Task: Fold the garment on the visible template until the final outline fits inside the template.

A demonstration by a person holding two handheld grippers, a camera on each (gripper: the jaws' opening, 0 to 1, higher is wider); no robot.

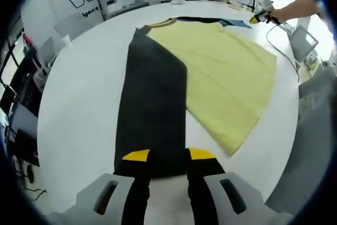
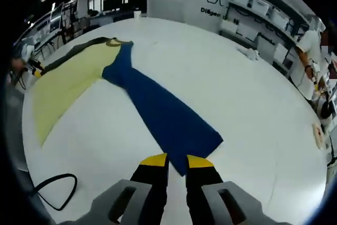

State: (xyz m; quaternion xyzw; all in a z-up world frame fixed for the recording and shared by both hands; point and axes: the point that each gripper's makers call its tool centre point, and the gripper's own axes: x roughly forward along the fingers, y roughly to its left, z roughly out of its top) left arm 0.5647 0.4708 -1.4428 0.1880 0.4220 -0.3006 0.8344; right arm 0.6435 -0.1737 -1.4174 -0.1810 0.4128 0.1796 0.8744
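**Garment spread on the white table, a gripper at each end**

The garment (image 1: 210, 77) is lying flat on the round white table (image 1: 79, 109), its yellow body in the middle. In the left gripper view a black panel (image 1: 152, 114) is running along the left side of the yellow cloth, from the collar at the far end down to the near hem. In the right gripper view a long blue panel (image 2: 163, 114) is stretching from the collar toward the camera, ending in a corner just in front of the jaws.

The left gripper (image 1: 168, 156) is sitting at the near hem of the black panel, its yellow-tipped jaws a narrow gap apart with the cloth edge between or just under the tips; I cannot tell whether they are pinching it. The right gripper (image 2: 177, 162) is showing the same narrow gap, with the blue corner reaching in between the tips; whether there is a grip here I cannot tell either.

A black cable (image 2: 52, 191) is looping on the table near left in the right gripper view. Shelving (image 2: 263, 9) is standing beyond the table.
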